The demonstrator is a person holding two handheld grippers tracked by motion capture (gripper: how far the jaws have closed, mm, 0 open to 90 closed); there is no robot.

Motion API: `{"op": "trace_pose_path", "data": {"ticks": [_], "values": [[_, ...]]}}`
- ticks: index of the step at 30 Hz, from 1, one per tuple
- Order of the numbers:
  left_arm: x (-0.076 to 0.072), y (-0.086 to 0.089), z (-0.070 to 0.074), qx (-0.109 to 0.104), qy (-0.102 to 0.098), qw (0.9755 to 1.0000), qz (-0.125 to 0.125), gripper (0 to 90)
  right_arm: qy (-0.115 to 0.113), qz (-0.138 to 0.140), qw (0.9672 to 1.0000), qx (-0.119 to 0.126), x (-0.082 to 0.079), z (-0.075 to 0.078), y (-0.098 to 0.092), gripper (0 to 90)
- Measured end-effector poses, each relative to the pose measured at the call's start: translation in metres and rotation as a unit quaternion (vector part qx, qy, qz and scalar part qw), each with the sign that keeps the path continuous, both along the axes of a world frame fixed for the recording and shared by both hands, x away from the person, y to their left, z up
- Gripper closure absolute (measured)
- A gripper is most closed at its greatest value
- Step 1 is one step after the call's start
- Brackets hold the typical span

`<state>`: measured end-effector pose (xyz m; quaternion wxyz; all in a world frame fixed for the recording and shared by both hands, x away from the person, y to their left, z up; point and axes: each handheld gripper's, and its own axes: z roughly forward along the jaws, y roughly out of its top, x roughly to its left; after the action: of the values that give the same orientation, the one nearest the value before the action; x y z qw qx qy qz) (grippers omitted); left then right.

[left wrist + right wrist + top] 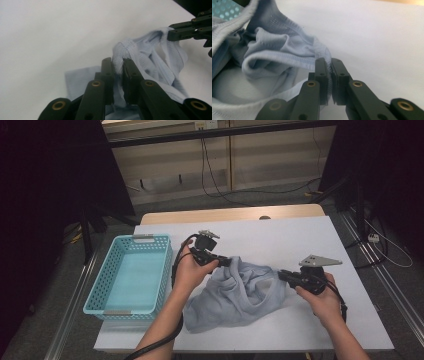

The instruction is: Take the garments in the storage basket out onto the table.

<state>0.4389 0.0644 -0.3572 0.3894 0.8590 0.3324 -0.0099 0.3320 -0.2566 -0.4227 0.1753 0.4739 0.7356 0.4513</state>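
A: What is seen of the surface?

B: A white table top (pixel 300 245) is seen, with grey floor and hanging cables behind it.

A: What lies nearest?

B: A pale blue garment (pixel 235 295) is spread in a crumpled heap near the front edge, between the two hands.

A: How is it held?

B: A ribbed hem is pinched by the right gripper (pixel 330 65), its jaws closed on the fabric. A fold at the other side is clamped by the left gripper (pixel 117 62), likewise closed on the cloth.

A: And farther off?

B: A light blue plastic basket (pixel 131 307) is set at the table's left edge, just beside the left hand (pixel 189 270).
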Motion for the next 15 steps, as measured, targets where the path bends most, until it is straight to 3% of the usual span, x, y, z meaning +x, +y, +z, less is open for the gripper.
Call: {"op": "trace_pose_path", "data": {"ticks": [3, 6, 12, 15], "values": [[0.003, 0.008, 0.012, 0.007, -0.010, 0.9999, 0.007, 82.4, -0.004, -0.008, 0.9999, 0.006, 0.002, 0.010, -0.010, 85.8], [0.006, 0.012, 0.019, 0.000, -0.015, 0.9998, 0.014, 83.0, -0.010, -0.013, 0.9998, 0.008, 0.005, 0.023, -0.018, 86.1], [0.010, 0.014, 0.033, -0.015, -0.026, 0.9993, 0.023, 83.7, -0.053, -0.036, 0.9979, 0.007, 0.007, 0.070, -0.026, 86.5], [0.013, 0.013, 0.042, -0.015, -0.034, 0.9990, 0.026, 83.8, -0.061, -0.036, 0.9975, 0.004, 0.009, 0.086, -0.025, 86.5]]}}
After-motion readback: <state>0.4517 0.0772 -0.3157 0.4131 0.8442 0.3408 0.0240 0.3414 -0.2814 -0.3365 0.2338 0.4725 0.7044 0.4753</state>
